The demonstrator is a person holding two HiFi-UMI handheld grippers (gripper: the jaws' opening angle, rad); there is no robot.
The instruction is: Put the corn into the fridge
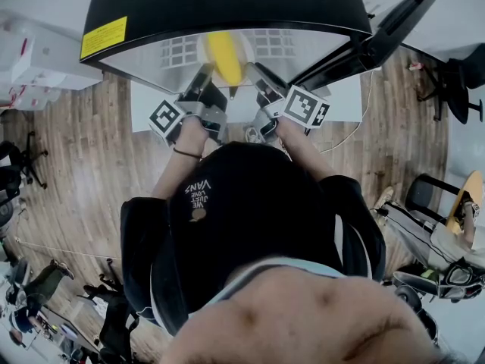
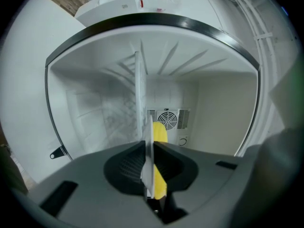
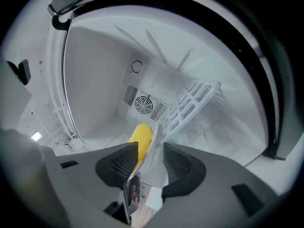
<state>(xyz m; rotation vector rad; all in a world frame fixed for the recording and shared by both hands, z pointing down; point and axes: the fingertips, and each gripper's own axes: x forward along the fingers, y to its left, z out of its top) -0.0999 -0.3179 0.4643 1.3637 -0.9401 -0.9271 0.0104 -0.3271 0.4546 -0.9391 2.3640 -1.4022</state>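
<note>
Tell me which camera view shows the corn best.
The head view: the corn shows almost whole, from above, inside the fridge. The right gripper view shows only its far end past a jaw; the left gripper view shows a yellow strip beside the wrapper's edge.

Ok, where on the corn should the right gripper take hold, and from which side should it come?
Probably the clear wrapper flap at the near end of the corn, coming in from the open front of the fridge. It stands on edge between the jaws of the open right gripper, thin enough to pinch, while the cob is round. The left gripper is shut on it.
</note>
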